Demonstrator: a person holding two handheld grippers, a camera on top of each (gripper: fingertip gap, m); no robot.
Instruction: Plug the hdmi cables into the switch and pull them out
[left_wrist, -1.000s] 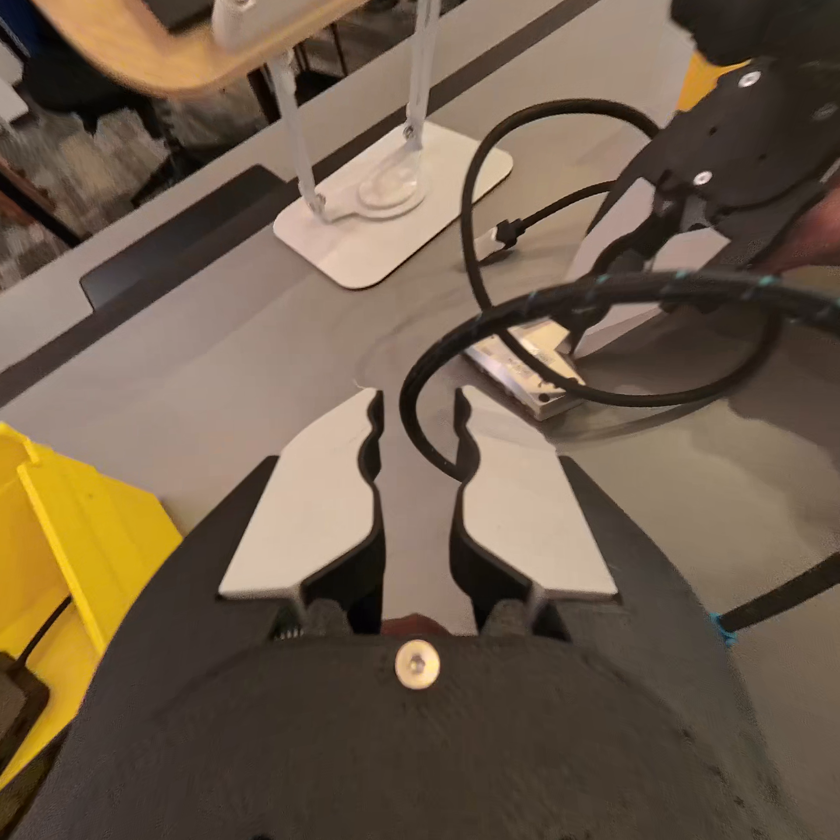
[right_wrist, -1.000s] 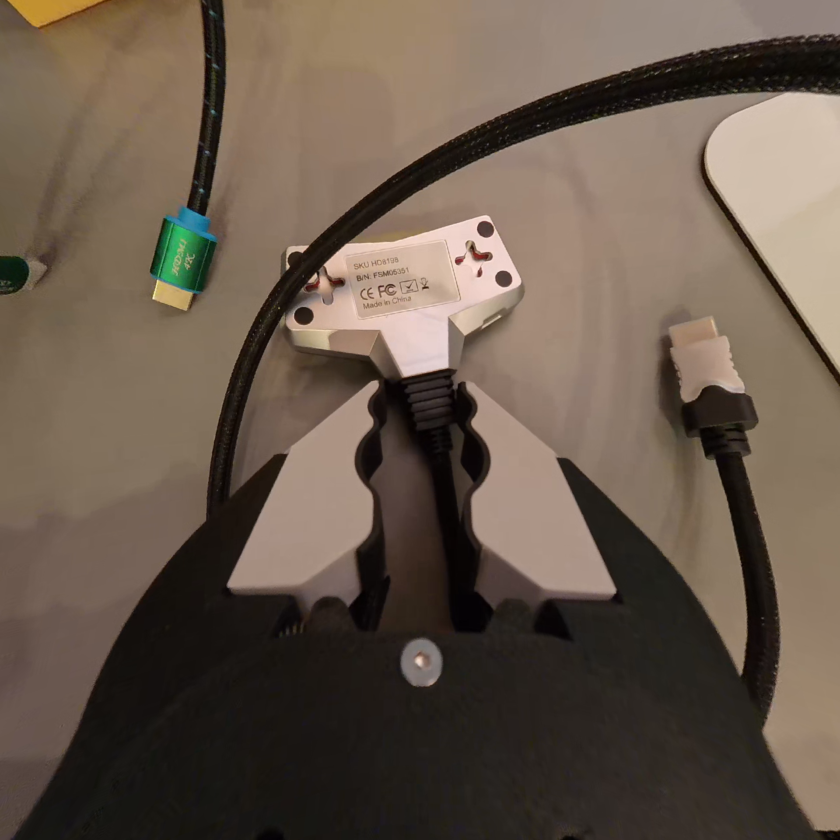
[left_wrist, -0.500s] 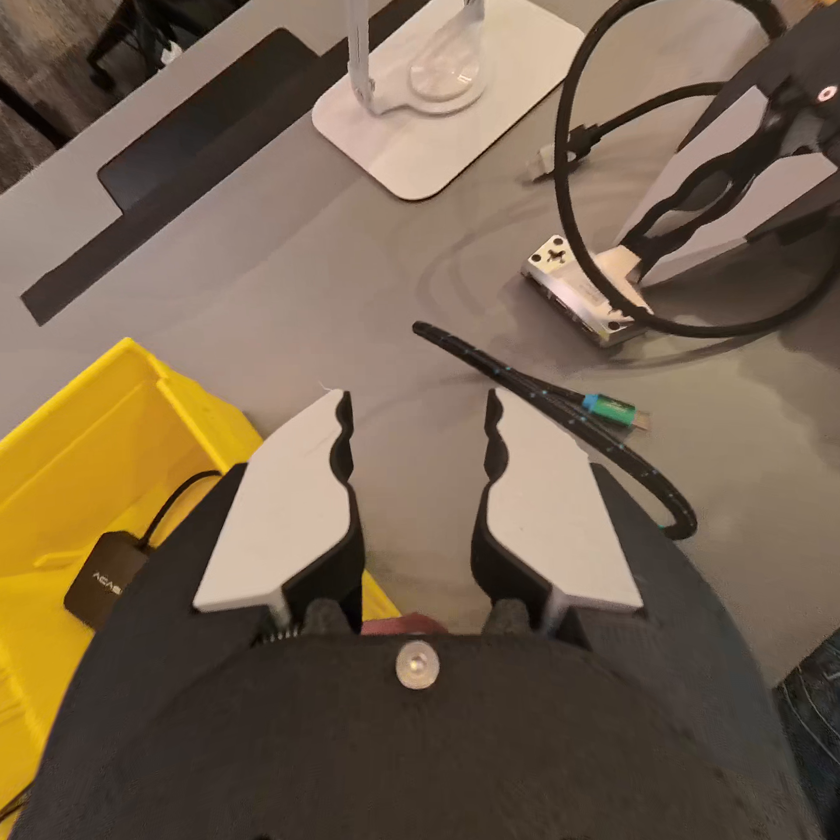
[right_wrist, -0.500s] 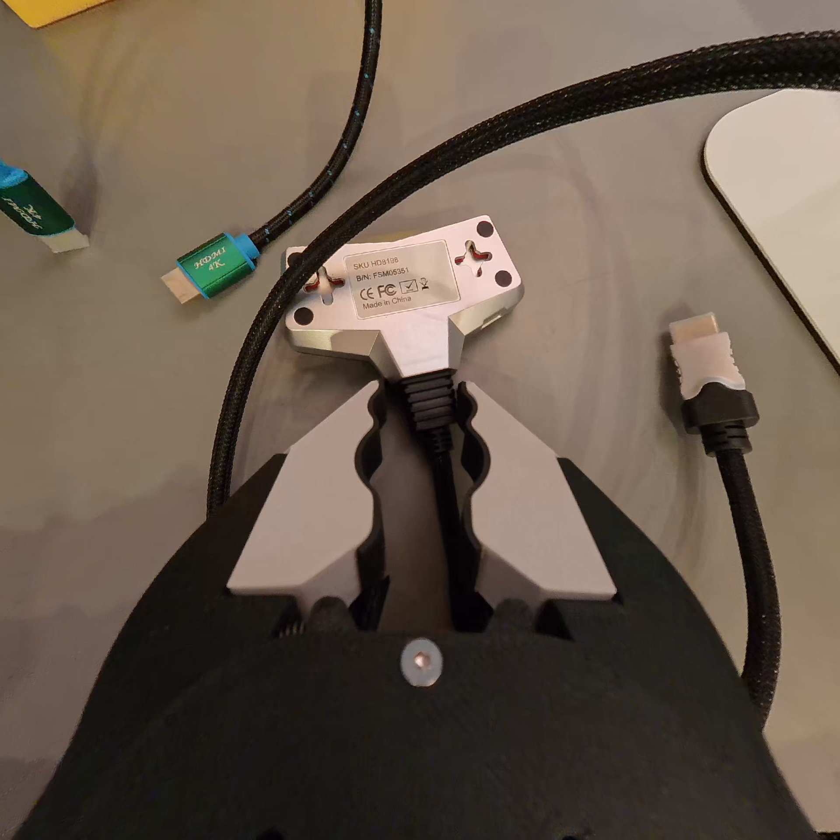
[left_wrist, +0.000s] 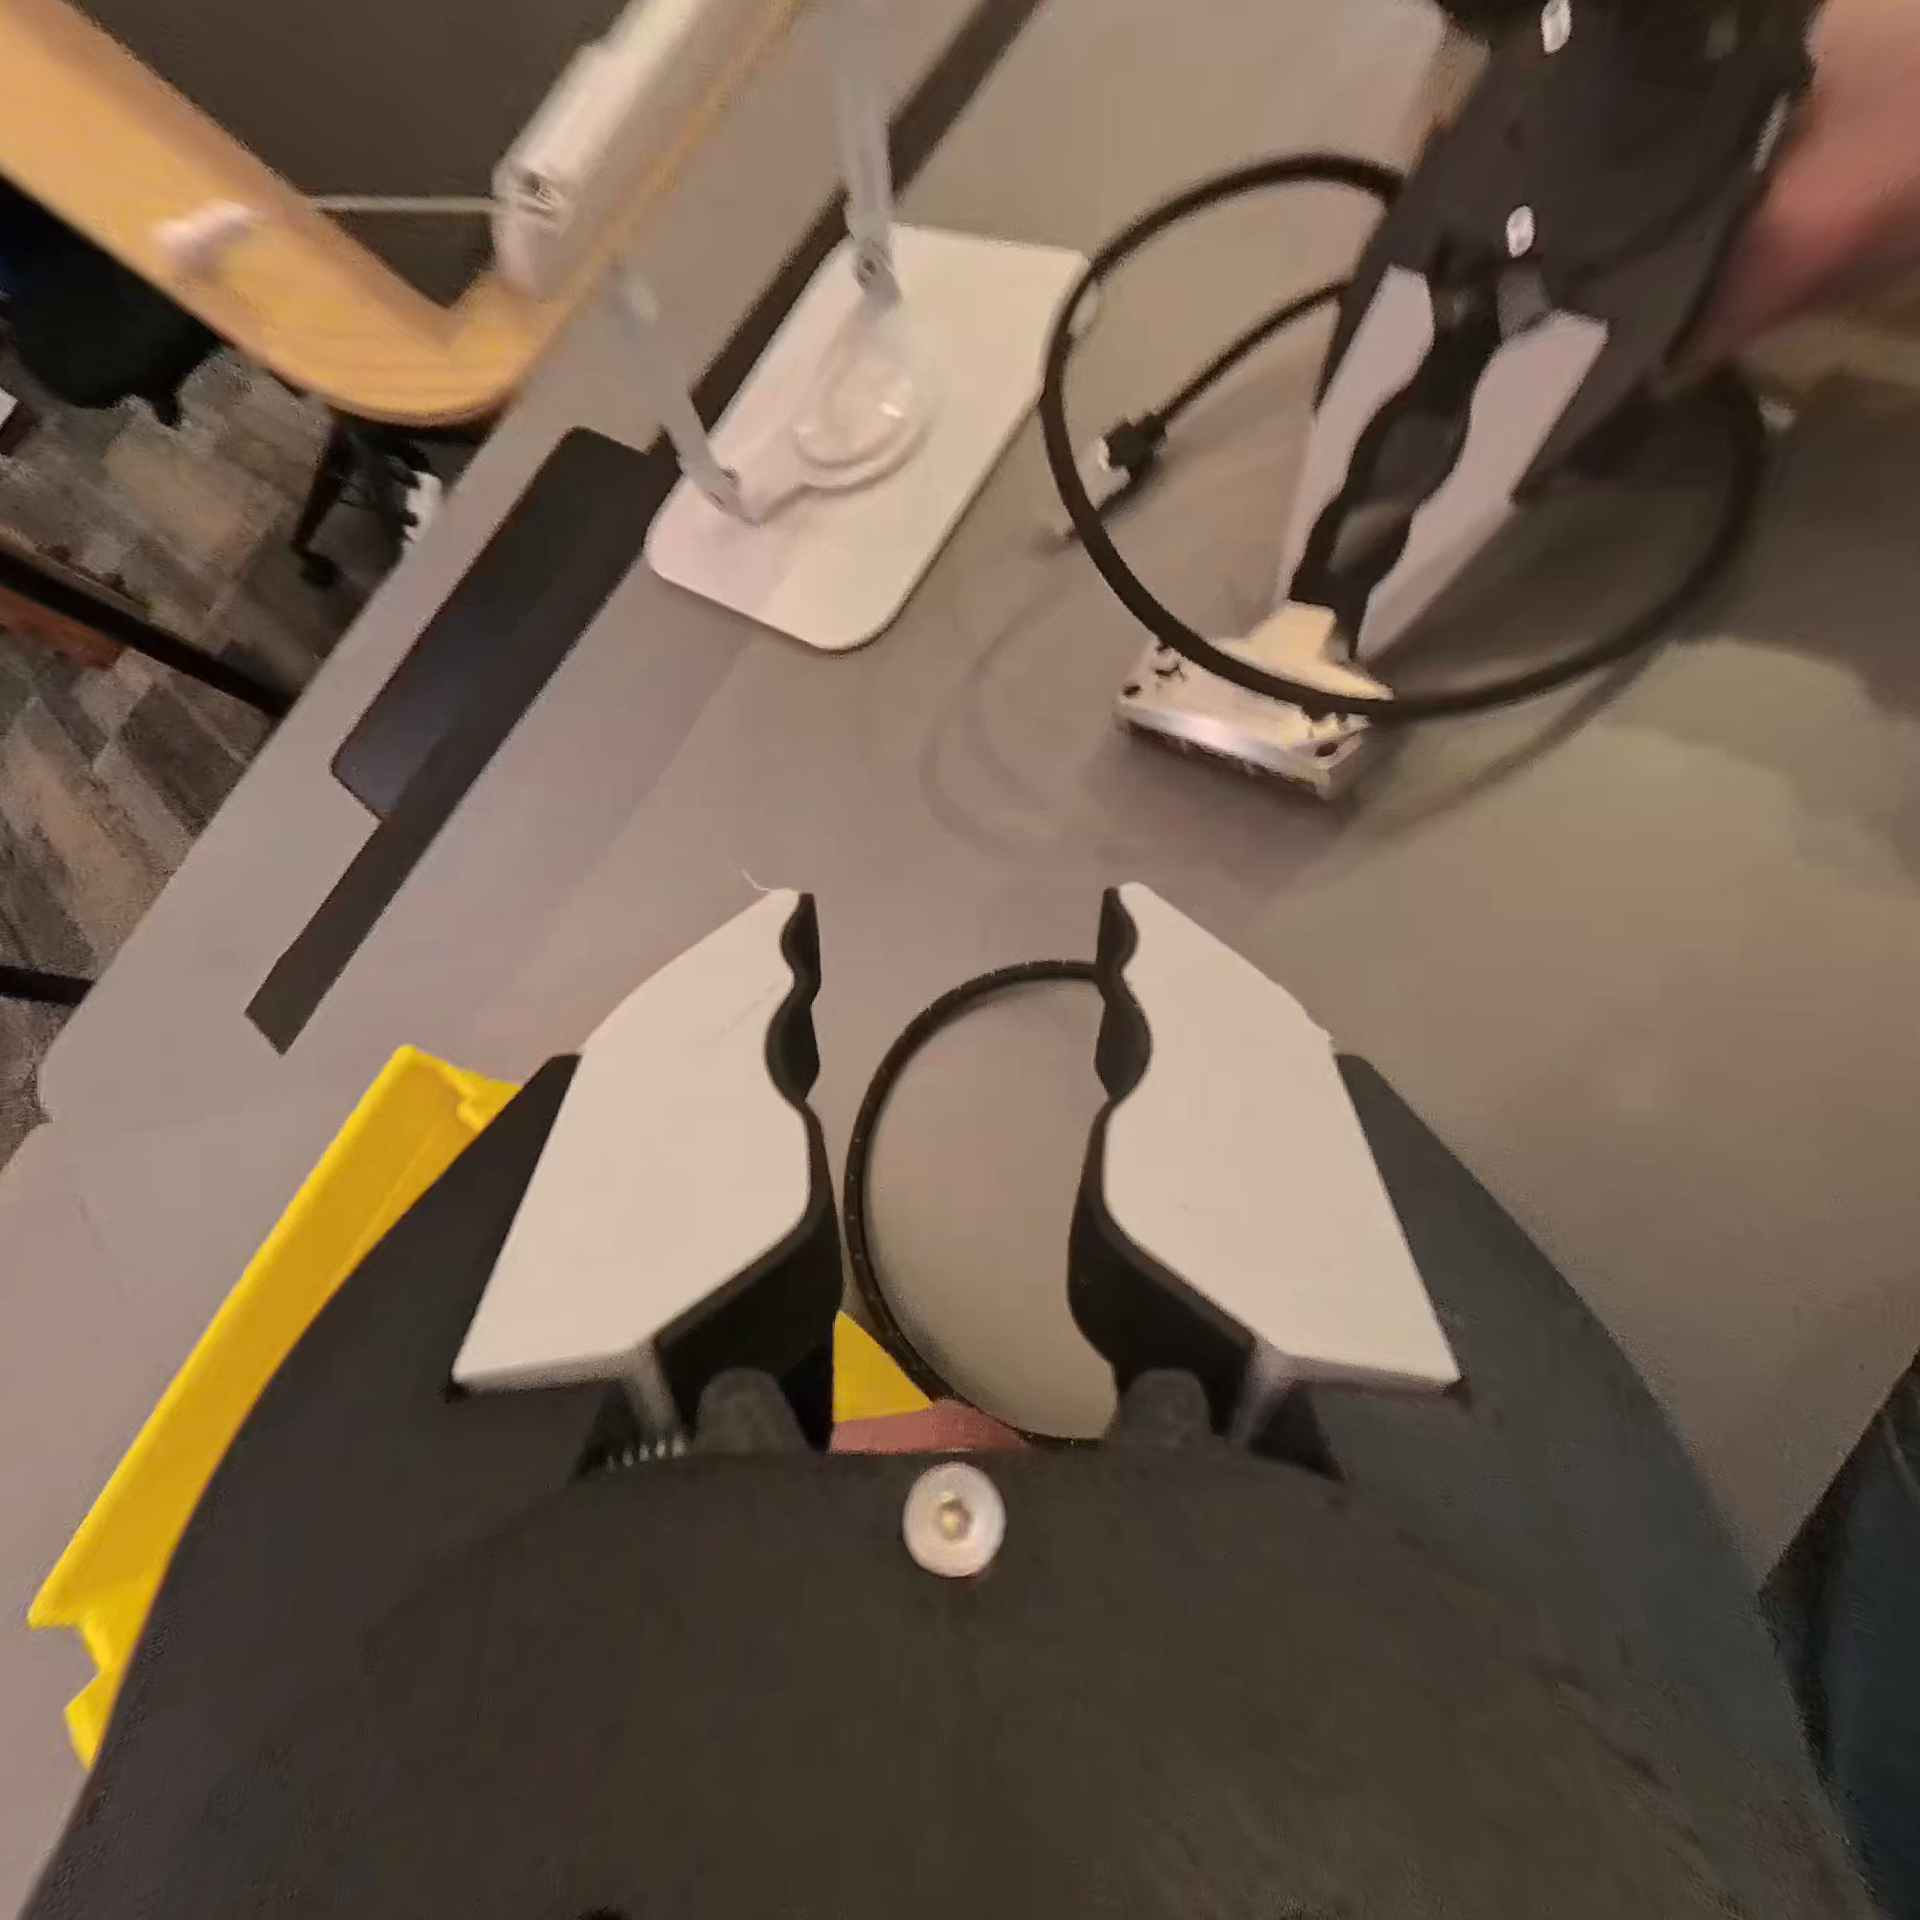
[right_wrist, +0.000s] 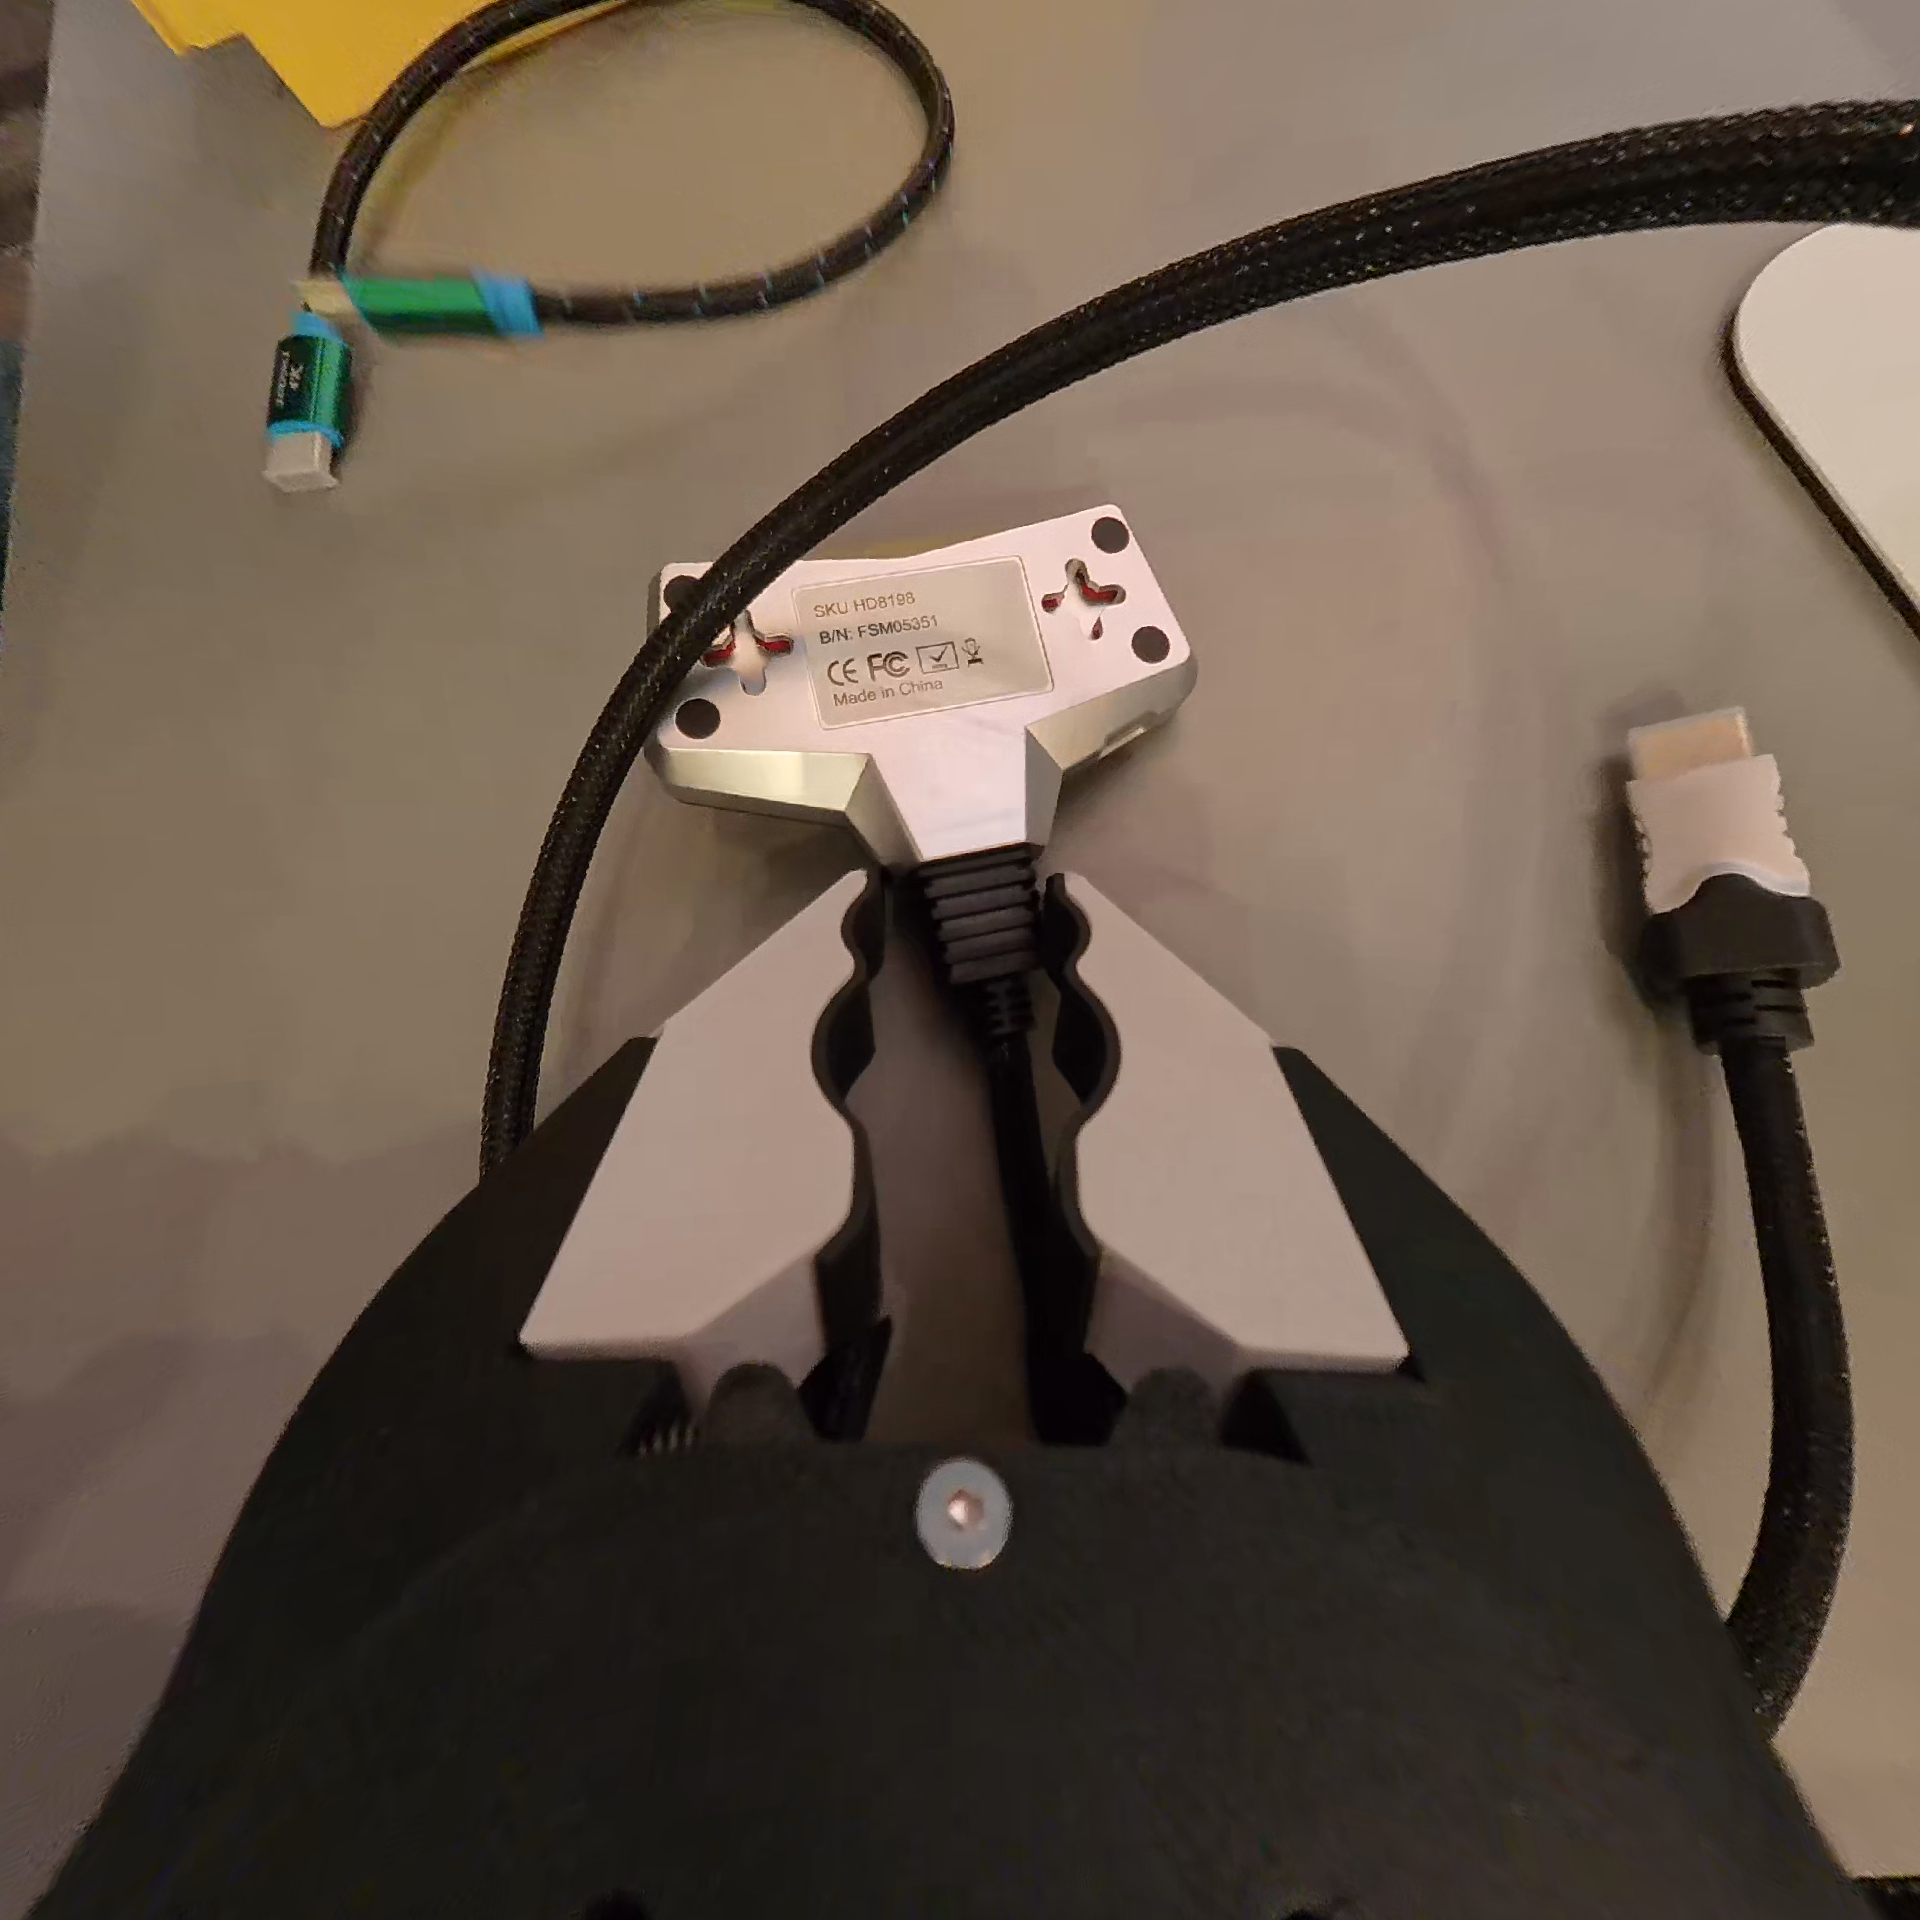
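Observation:
The silver HDMI switch (right_wrist: 925, 665) lies label-up on the grey table. My right gripper (right_wrist: 964, 883) is shut on the ribbed black collar of the switch's own cable (right_wrist: 977, 925). That thick black braided cable (right_wrist: 1039, 353) arcs over the switch's left corner. Its grey-and-black plug (right_wrist: 1704, 831) lies loose to the right. A thinner braided cable (right_wrist: 748, 281) with two green plugs (right_wrist: 436, 307) (right_wrist: 307, 410) lies curled at the far left, unplugged. My left gripper (left_wrist: 956, 899) is open and empty above a loop of that cable (left_wrist: 1023, 971). The switch (left_wrist: 1236, 717) and right gripper (left_wrist: 1455, 468) show ahead of it.
A yellow bin (left_wrist: 260, 1299) sits at the table's left front, under my left gripper. A white lamp base (left_wrist: 852, 468) stands behind the switch and shows at the right edge of the right wrist view (right_wrist: 1849, 416). A wooden chair seat (left_wrist: 260, 260) is beyond the table. The left gripper's tips are roughly 20 centimeters from the right gripper's.
My left gripper opened wider, let go of the green-plug cable and drew back. The cable and its plugs moved away from the switch to the far left. My right gripper has not moved.

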